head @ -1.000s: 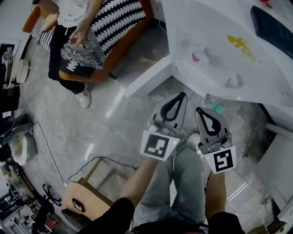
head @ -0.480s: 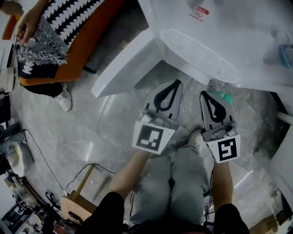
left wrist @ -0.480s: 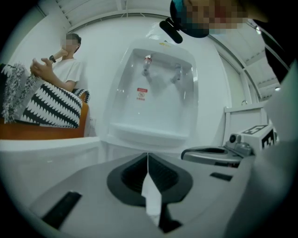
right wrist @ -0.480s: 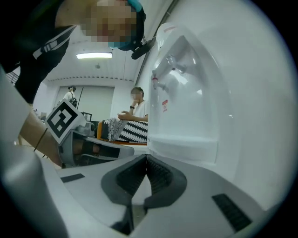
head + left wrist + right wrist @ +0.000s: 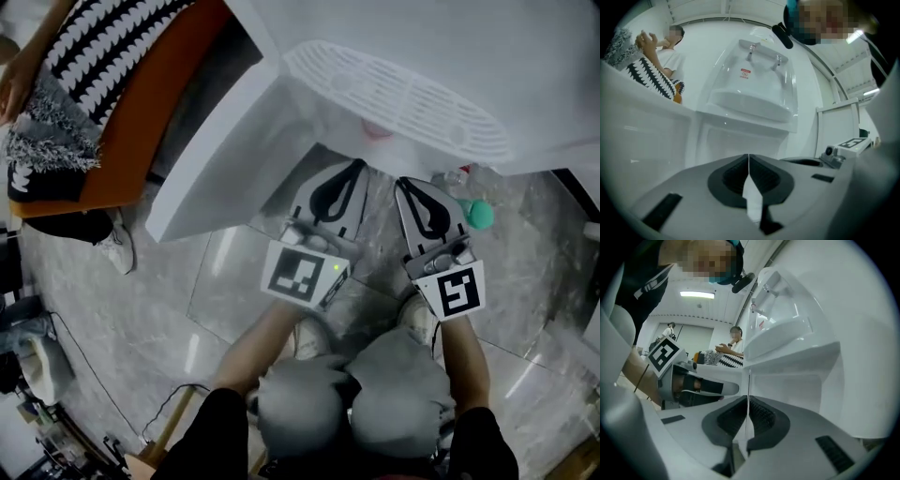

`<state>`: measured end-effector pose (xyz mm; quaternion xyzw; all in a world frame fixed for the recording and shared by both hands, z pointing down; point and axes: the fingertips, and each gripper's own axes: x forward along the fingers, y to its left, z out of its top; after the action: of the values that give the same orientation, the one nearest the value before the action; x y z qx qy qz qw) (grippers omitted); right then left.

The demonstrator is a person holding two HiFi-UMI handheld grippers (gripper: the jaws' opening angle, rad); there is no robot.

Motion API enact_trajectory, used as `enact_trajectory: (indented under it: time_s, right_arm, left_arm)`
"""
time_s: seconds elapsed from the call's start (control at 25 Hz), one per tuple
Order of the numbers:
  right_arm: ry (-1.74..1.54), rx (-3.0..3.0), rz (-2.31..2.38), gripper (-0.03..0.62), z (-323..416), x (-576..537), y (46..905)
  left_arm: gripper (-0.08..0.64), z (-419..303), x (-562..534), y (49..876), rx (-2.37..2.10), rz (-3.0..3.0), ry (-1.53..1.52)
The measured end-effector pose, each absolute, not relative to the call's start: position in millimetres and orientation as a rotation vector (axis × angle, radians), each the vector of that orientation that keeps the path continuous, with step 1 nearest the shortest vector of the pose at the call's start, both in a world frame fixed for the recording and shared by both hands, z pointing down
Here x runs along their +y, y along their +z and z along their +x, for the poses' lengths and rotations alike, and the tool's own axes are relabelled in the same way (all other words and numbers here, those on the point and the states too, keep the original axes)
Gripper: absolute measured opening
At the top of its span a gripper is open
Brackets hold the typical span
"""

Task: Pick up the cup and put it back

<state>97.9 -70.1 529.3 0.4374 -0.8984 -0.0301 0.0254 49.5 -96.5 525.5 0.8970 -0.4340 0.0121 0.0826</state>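
Head view showing left gripper (image 5: 354,169) and right gripper (image 5: 408,186) mid-frame, each claw pinched together on nothing. Not finding the cup for certain, possibly the pink shape (image 5: 377,131) at the drain rack's (image 5: 403,89) lower edge. Judging it light, thin, slippery; pinching its wall near the rim. Sitting lower than before, table (image 5: 525,47) crowding the top.

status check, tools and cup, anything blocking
Left tool shut, empty. Right tool shut, empty. Cup not clearly in view. White sink unit straight ahead of both.
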Motion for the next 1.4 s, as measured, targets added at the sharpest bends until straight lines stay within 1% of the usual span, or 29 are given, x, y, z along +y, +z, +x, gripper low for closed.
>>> enact_trajectory:
  time_s: [0.24, 0.28, 0.36, 0.44, 0.48, 0.64, 0.68, 0.8, 1.04, 1.24, 1.4]
  right_arm:
    - [-0.129, -2.800, 1.444, 0.012, 87.5, -75.1, 554.8]
    - [-0.130, -2.805, 1.439, 0.031, 87.1, -75.1, 558.4]
    - [-0.123, -2.808, 1.436, 0.089, 89.5, -73.7, 563.2]
    - [-0.103, -2.794, 1.457, 0.098, 95.0, -72.2, 567.9]
    - [-0.083, -2.785, 1.472, 0.117, 98.1, -72.6, 571.2]
    - [-0.009, -2.725, 1.506, 0.249, 106.6, -78.8, 591.7]
    - [0.008, -2.711, 1.512, 0.272, 107.5, -80.9, 597.4]
    - [0.057, -2.696, 1.533, 0.312, 106.3, -89.9, 611.7]
    - [0.071, -2.653, 1.554, 0.344, 96.4, -114.3, 638.5]
    - [0.109, -2.584, 1.569, 0.373, 91.8, -142.6, 665.7]
    - [0.001, -2.441, 1.541, 0.394, 86.6, -156.9, 687.5]
  left_arm:
    - [0.014, 33.4, -94.4, 549.0, -1.267, 2.699, -0.010]
    - [0.014, 32.6, -92.7, 552.4, -1.263, 2.708, -0.017]
    - [0.014, 33.7, -90.5, 558.7, -1.263, 2.712, -0.022]
    - [0.014, 33.8, -90.1, 565.8, -1.270, 2.687, -0.028]
    - [0.014, 33.4, -90.7, 568.6, -1.276, 2.673, -0.033]
    - [0.014, 35.6, -91.9, 574.8, -1.280, 2.657, -0.042]
    - [0.014, 36.1, -91.5, 575.1, -1.279, 2.660, -0.045]
    - [0.014, 33.6, -89.1, 575.9, -1.288, 2.665, -0.032]
    - [0.014, 25.0, -85.5, 579.9, -1.388, 2.649, 0.096]
    - [0.014, 21.1, -82.3, 580.9, -1.384, 2.643, 0.105]
    - [0.014, 26.4, -75.0, 581.7, -1.347, 2.687, 0.135]
